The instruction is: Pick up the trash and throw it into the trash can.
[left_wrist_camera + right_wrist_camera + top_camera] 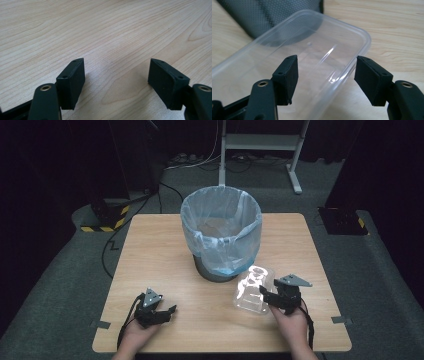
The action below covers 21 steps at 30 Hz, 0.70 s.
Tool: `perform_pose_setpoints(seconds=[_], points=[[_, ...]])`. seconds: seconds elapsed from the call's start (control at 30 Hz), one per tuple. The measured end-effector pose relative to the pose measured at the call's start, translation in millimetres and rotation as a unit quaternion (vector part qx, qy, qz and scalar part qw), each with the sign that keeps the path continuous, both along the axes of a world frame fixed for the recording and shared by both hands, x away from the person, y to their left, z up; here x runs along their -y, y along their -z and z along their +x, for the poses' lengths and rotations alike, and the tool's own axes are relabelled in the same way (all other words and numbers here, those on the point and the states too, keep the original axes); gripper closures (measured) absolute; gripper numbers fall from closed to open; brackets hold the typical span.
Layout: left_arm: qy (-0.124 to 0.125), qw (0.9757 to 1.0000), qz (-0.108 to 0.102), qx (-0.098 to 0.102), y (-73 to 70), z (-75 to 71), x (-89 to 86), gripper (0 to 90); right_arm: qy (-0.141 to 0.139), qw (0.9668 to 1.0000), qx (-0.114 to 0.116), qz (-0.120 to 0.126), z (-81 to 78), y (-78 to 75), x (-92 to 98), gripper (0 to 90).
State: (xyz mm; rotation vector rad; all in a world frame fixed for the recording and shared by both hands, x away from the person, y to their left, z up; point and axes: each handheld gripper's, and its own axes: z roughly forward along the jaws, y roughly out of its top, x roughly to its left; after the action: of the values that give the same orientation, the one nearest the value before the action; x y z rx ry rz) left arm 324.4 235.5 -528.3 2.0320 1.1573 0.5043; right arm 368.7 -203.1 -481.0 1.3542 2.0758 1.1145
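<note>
A clear plastic container (251, 287) lies on the wooden table (150, 250), just right of the bin's base. My right gripper (266, 298) sits at its near right corner. In the right gripper view the container (312, 42) runs under and between the jaws of the right gripper (327, 72), which stand apart with neither pad pressing on the plastic. My left gripper (167, 312) rests near the table's front left. In its own view the left gripper (116, 75) is open over bare wood.
A dark mesh waste bin (221, 232) lined with a pale blue bag stands at the table's middle; its mesh wall (269, 15) rises just behind the container. On the floor beyond the table are cables and a white frame (260, 142).
</note>
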Motion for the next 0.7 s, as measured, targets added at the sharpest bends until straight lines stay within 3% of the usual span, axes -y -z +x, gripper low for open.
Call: perform_pose_setpoints(seconds=[0.27, 0.43, 0.5, 0.6, 0.67, 0.7], points=[[0.0, 1.0, 0.003, 0.001, 0.0, -0.2, 0.5, 29.7, -0.016, 0.9998, 0.015, 0.0, -25.5, 0.6, -8.9, 42.9], [0.0, 1.0, 0.005, 0.001, 0.0, -0.3, 0.9, 29.9, -0.067, 0.9977, 0.011, 0.004, -47.9, -3.1, -25.1, 51.4], [0.003, 1.0, 0.001, 0.003, -0.1, -1.6, 1.1, 32.0, -0.08, 0.9966, 0.02, -0.003, -52.9, -6.8, -30.5, 52.3], [0.009, 0.9998, 0.013, 0.015, -0.6, -5.6, 4.1, 38.8, -0.061, 0.9969, 0.049, -0.007, -51.5, -15.5, -27.5, 49.1], [0.012, 0.9995, 0.02, 0.023, -0.9, -7.5, 7.2, 42.6, -0.054, 0.9973, 0.05, -0.005, -47.2, -17.8, -24.3, 47.3], [0.013, 0.9989, 0.031, 0.031, -2.8, -8.3, 10.5, 43.9, -0.034, 0.998, 0.054, 0.0, -34.4, -20.5, -18.1, 44.4]])
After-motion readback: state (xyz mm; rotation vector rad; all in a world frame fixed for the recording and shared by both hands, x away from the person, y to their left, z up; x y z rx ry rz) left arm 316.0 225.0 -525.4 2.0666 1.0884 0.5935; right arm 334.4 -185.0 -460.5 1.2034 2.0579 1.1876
